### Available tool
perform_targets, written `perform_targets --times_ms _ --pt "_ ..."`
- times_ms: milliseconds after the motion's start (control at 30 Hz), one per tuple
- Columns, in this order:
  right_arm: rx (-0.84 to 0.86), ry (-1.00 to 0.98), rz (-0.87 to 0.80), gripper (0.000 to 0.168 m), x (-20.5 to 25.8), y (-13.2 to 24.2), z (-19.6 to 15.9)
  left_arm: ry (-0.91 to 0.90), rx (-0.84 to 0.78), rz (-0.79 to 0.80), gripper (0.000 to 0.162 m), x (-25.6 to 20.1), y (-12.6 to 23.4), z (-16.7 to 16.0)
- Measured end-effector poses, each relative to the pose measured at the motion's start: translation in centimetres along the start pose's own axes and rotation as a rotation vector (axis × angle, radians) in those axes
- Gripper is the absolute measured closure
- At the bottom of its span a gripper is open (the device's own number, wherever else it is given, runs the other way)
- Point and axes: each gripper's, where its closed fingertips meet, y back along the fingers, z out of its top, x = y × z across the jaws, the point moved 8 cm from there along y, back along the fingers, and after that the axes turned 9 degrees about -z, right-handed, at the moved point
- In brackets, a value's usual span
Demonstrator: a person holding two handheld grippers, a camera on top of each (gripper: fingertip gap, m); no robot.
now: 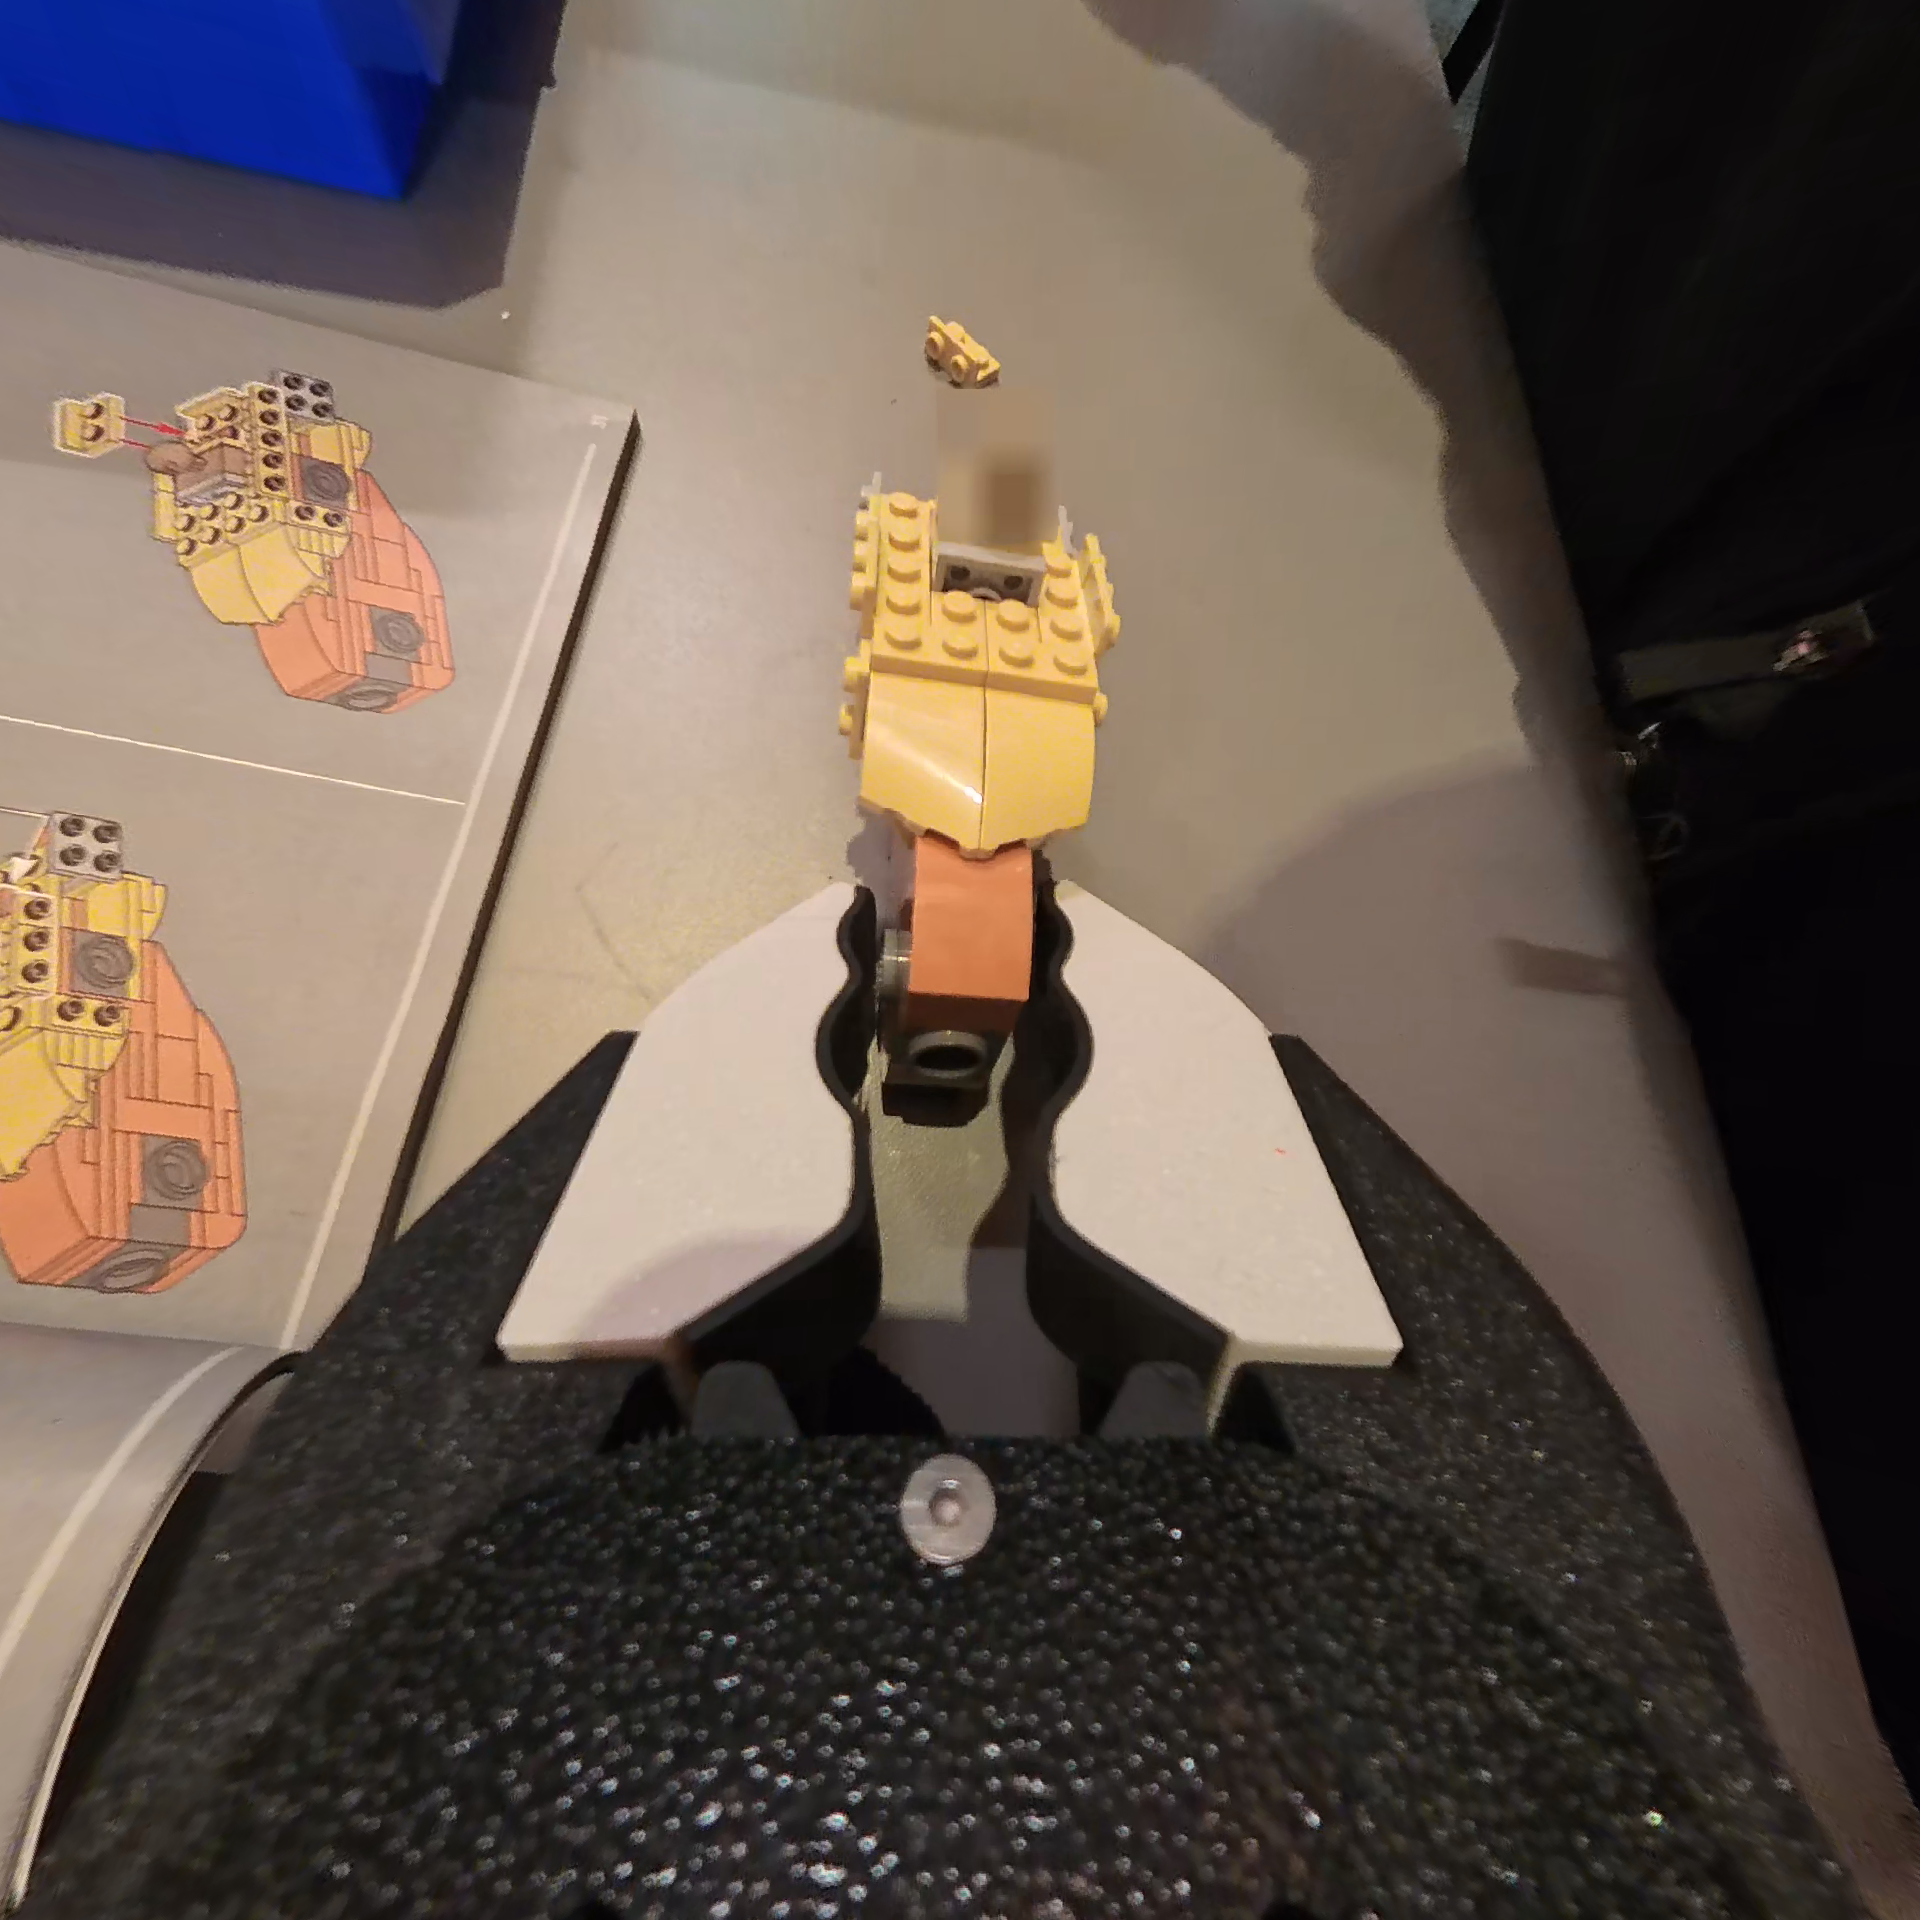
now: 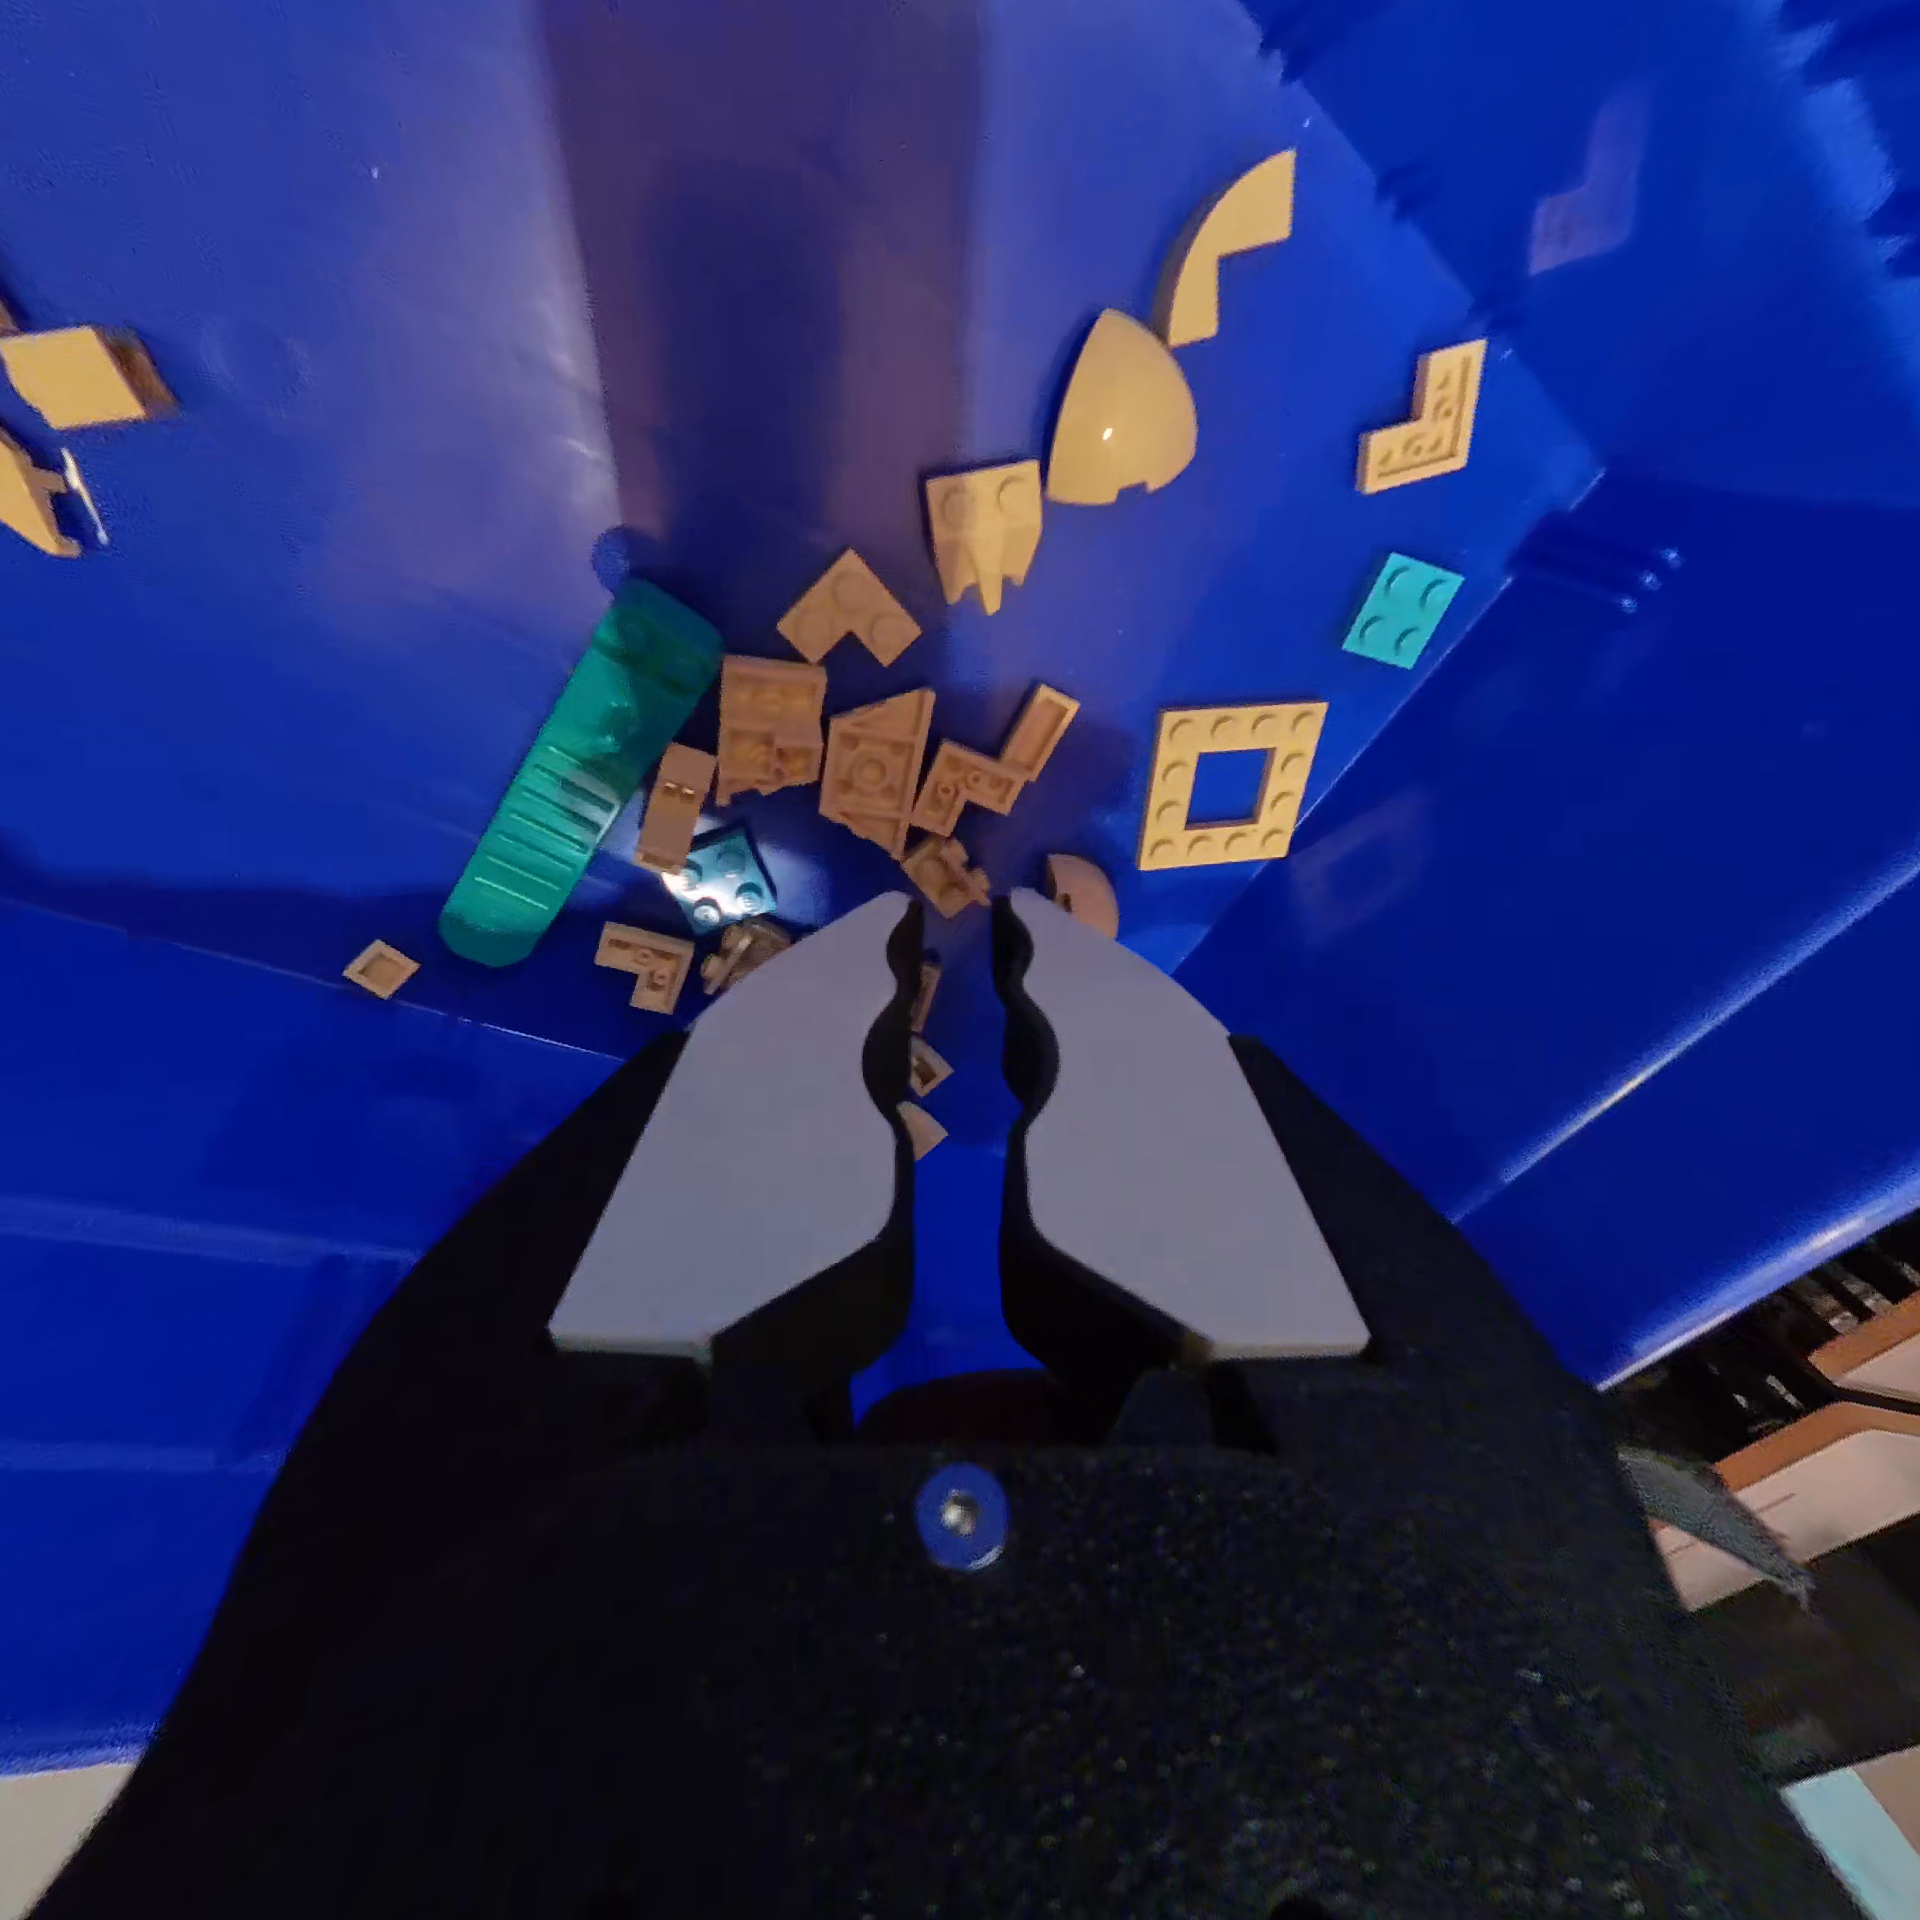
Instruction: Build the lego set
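Left wrist view shows the left claw (image 1: 956, 914) clenched on the brown rear block of the half-built lego model (image 1: 977, 665), holding it out over the grey worktop (image 1: 1299, 831). The tan front section with its studded top and two smooth curved slopes is already joined to the brown body, and a small grey plate sits in a recess at the far end. An open instruction booklet (image 1: 312, 727) lies to the left on the worktop, its diagrams picturing a tan-and-orange body much like this one with more pieces going on, so I judge the build to be somewhere in the middle, with further steps left. One small tan piece (image 1: 961, 353) lies loose on the worktop beyond the model, not yet attached. In the right wrist view, the right claw (image 2: 951, 909) reaches into the blue bin (image 2: 1558, 935), its jaws parted a little and gripping nothing that I can see, tips just above a heap of tan parts (image 2: 873, 769). A teal brick separator (image 2: 582, 769), a square tan frame plate (image 2: 1231, 784) and a tan dome piece (image 2: 1117, 416) also remain in the bin, so plenty of parts are still unused.
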Motion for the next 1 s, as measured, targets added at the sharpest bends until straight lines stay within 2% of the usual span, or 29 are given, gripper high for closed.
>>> perform_targets --times_ms 367,767,867,1000 --pt "0.072 0.068 0.057 0.153 -0.2 -1.1 0.6 0.014 -0.008 -0.009 0.134 0.1 0.1 0.0" --pt "0.142 0.017 0.045 0.156 -0.1 -1.2 0.9 0.019 -0.011 -0.004 0.134 0.2 0.1 0.0" --pt "0.130 -0.026 -0.008 0.156 -0.4 0.3 1.3 0.015 -0.008 0.002 0.134 0.1 0.1 0.0" --pt "0.032 -0.165 -0.093 0.156 -0.5 4.6 2.3 0.009 -0.004 0.012 0.134 0.1 0.0 0.0"
